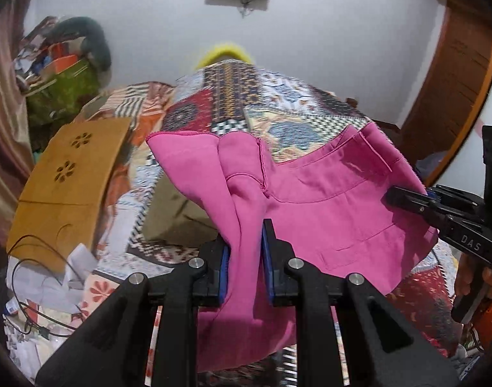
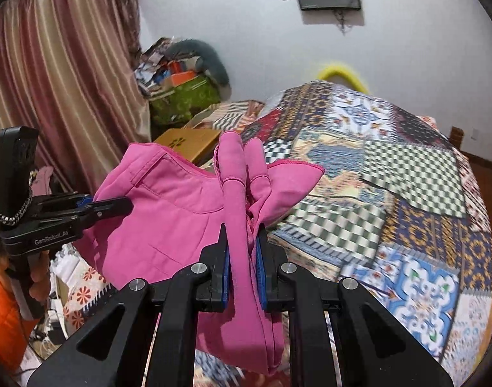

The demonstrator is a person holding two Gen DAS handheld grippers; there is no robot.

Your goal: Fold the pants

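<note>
Pink pants held up over a patchwork bed.

Patchwork bedspread below; pink pants lifted clear of it (bunched, hanging between the two tools). Left gripper pinching a gathered fold of the cloth between its blue pads, right gripper clamped on another fold the same way. Tan cardboard box lying off the bed's side.

We see even, soft indoor light with no hard shadows or glare. Both fisheye views bend sharply and darken at the corners. The patterned bedspread and yellow object smear with motion blur.
</note>
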